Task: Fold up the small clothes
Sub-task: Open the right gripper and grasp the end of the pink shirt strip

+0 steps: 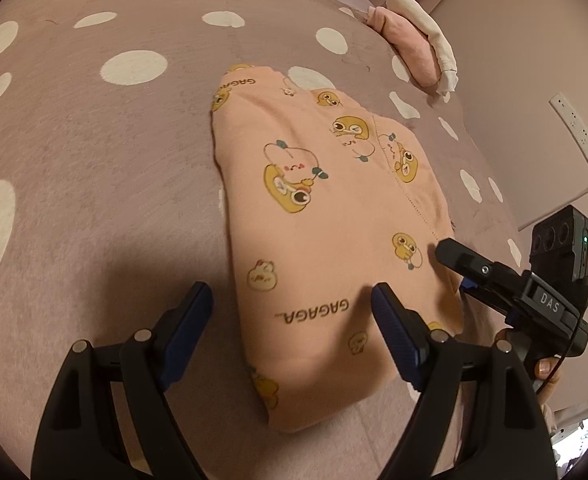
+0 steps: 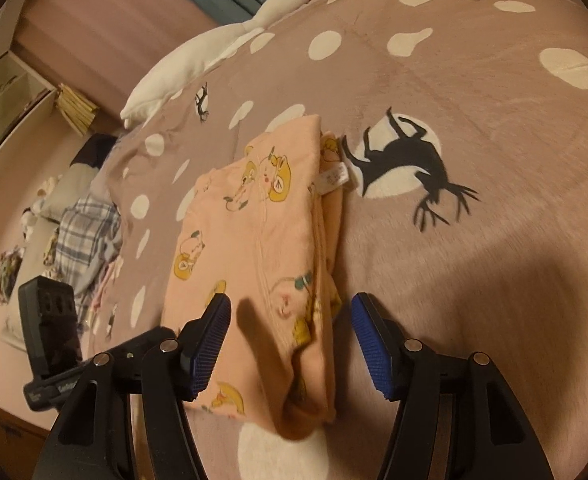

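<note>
Left wrist: polka-dot bed (image 1: pixel 73 160) carrying folded peach garment (image 1: pixel 326 208), flat at centre; pink pile (image 1: pixel 410 48) well apart. Left claw (image 1: pixel 291 300) released, straddling the near-left edge. Right claw (image 1: pixel 454 256) at the right hem; state not discernible.

Right wrist: garment (image 2: pixel 249 240) layered, label exposed. Right claw (image 2: pixel 289 316) released over near corner. Likely soft, light, limp; pinch all layers at a corner.

Folded peach garment on the spotted bed

The peach duck-print folded garment (image 1: pixel 326 216) lies on the mauve white-dotted bed cover (image 1: pixel 93 152); the left hand-held gripper (image 1: pixel 291 300) hovers spread above its near edge.
</note>
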{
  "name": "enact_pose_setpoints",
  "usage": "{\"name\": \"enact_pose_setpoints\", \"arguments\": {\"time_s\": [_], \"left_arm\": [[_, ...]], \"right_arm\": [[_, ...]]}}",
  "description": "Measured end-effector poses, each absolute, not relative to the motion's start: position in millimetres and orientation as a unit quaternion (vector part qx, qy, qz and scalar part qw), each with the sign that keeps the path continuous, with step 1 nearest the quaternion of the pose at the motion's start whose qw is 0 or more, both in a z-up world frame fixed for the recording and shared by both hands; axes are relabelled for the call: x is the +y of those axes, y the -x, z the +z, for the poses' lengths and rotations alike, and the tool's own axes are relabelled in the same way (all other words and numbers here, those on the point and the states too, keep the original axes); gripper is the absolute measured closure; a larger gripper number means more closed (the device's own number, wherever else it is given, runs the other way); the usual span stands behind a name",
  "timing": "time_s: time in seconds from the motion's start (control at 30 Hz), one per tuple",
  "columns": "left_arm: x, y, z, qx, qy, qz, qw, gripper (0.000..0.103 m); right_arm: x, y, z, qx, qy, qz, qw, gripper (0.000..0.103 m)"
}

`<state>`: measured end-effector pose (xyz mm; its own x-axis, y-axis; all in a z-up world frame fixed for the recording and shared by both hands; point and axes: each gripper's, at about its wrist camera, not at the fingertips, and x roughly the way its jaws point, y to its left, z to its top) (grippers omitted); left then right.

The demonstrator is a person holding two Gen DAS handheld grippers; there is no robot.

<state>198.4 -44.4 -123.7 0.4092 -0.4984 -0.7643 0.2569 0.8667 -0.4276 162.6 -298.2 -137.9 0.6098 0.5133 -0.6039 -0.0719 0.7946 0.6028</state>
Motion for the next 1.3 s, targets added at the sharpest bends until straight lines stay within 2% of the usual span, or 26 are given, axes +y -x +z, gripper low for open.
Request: {"name": "enact_pose_setpoints", "arguments": {"time_s": [0.43,0.9,1.3], "left_arm": [[-64.7,-215.4,-123.9,0.494,0.113,-0.241,0.828,0.021],[-74.1,-228.5,-127.1,0.489,0.117,-0.247,0.828,0.009],[-78.1,-234.7,-129.9,0.482,0.116,-0.248,0.833,0.009]], "right_arm": [[-298.0,-180.9,-137.7,0.407,-0.273,0.186,0.851,0.041],[-296.0,-200.5,-139.5,0.404,-0.281,0.213,0.844,0.041],[-291.3,-214.3,-142.9,0.393,-0.289,0.247,0.837,0.041]]}}
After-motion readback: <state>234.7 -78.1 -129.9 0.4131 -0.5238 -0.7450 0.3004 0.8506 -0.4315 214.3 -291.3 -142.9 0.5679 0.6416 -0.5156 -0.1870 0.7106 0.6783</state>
